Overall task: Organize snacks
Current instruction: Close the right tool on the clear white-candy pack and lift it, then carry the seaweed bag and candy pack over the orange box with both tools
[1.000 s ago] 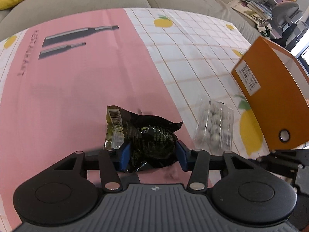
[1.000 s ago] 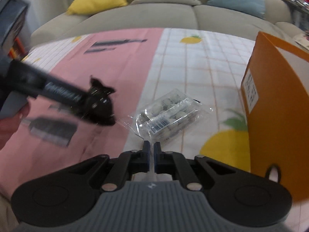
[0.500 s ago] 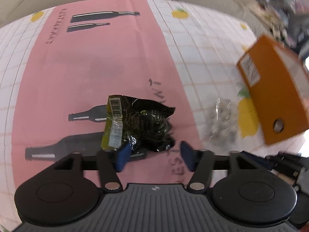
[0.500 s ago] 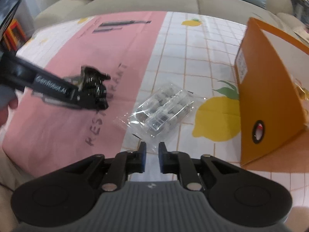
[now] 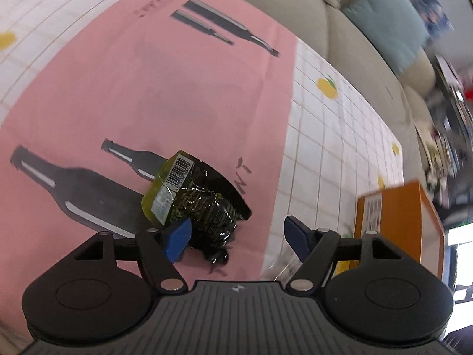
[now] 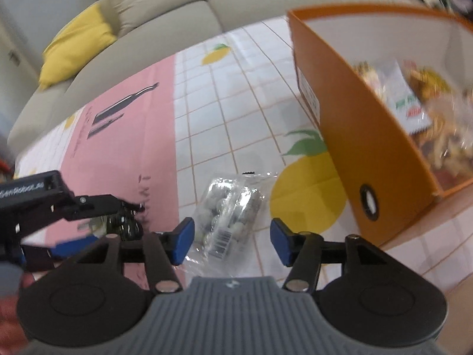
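Both views have rolled since a second ago, so the sofa (image 6: 242, 3) and the table (image 5: 325, 148) under its pink-and-lemon cloth now sit at a slant. The orange box (image 6: 348, 112) stands at the right of the table, open at the top, with snack bags (image 6: 414, 94) visible inside it.

A second ago the left tool (image 5: 236, 233) was clenched on the dark green snack packet (image 5: 204, 204); its jaws have just been opening and now stand spread. The packet lies on the pink cloth on a printed bottle, against the left blue pad and well apart from the right one. Whether that pad still touches it I cannot tell.

The right tool (image 6: 232, 241) was closed tight and empty a second ago; its jaws have just been opening too, and now stand released. The clear packet of pale round candies (image 6: 230, 216) lies flat on the white squares just ahead of the tips, roughly between the two pads in the right wrist view, gripped by neither. It rests beside a printed lemon, near the orange box.
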